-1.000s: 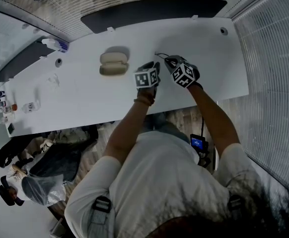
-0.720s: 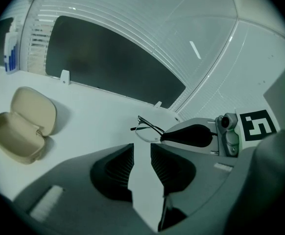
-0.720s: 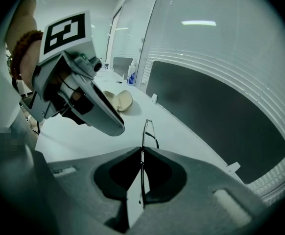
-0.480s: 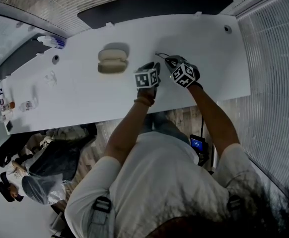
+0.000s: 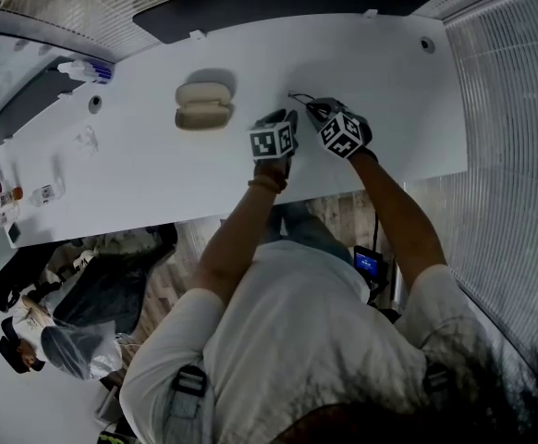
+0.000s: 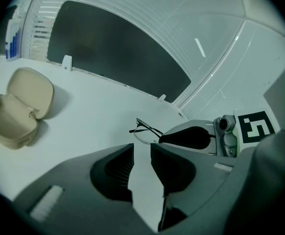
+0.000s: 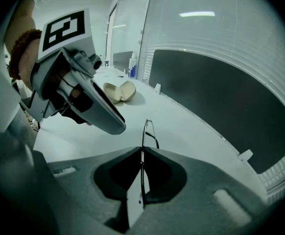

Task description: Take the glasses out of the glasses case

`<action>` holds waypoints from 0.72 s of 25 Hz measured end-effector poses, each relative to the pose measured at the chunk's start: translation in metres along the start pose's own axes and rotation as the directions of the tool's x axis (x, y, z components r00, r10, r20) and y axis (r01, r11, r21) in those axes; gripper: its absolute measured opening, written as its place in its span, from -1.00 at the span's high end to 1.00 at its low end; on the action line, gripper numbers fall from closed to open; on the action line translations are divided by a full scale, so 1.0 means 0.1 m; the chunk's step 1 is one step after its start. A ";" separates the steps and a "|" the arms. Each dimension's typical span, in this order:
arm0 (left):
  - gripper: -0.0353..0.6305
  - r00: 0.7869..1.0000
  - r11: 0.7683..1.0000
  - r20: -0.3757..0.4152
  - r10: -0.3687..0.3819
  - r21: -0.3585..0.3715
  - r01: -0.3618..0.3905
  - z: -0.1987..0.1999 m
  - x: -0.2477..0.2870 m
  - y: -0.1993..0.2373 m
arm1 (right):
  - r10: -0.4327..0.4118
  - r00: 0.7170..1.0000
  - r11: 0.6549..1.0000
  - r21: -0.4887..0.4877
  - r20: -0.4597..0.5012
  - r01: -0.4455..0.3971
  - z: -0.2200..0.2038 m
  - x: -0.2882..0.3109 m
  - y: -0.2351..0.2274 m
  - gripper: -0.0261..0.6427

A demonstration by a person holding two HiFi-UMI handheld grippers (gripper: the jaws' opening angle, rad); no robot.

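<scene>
Glasses [image 7: 148,129] are out of the case [image 5: 202,106] and in our right claw [image 7: 142,152]. Its jaws are clenched on the thin frame, pinching it edge-on, with most of the frame sticking out past the tips. In the head view the glasses sit well to the right of the case, over bare table [image 5: 158,169]. We can't tell whether they touch the top or hang just above it.

Case lies open on the table, lid flipped back, hollow side up, nothing in it that we can see. Our read: emptied and left alone, its part is done.

Left claw [image 6: 141,150] is released, jaws apart, only bare table showing between them. It sits right of the case, just beside the right claw, pointing toward the glasses. We judge it's parked close as a spare, to steady or take the frame if needed. The thin-edge pinch probably keeps the pads off the lenses.

Task looks nearly done; what's left is setting the glasses down clear of the case.

Writing: none readable. The marker cube [image 5: 272,142] on each claw carries black-and-white squares, pattern only. The bottle [image 5: 84,69] beyond the case, to its left, has a blue label with print too small to read. No brand shows on the case or glasses.
</scene>
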State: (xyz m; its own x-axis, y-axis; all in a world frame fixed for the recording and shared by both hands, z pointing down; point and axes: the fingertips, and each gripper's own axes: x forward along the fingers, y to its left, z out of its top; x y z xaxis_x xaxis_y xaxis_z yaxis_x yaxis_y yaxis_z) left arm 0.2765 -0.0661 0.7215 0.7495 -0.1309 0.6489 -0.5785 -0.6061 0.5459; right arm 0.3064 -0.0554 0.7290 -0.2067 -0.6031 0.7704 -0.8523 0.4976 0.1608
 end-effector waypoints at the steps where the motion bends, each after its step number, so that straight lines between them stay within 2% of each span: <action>1: 0.55 1.000 1.000 -0.001 0.000 0.000 0.000 -0.01 0.01 0.00 | 0.002 1.000 1.000 0.003 -0.001 -0.002 -0.01 0.00 0.00 0.87; 18: 0.55 1.000 1.000 -0.018 0.008 -0.013 -0.009 -0.17 0.07 0.07 | 0.036 0.999 0.999 0.024 -0.023 -0.036 -0.21 0.11 0.10 0.87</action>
State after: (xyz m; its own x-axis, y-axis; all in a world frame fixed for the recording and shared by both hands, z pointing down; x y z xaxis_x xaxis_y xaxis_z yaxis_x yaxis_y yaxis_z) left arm 0.2720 -0.0577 0.7386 0.7387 -0.1220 0.6629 -0.5890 -0.5949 0.5469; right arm 0.3060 -0.0441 0.7522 -0.2263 -0.5699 0.7899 -0.8556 0.5038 0.1184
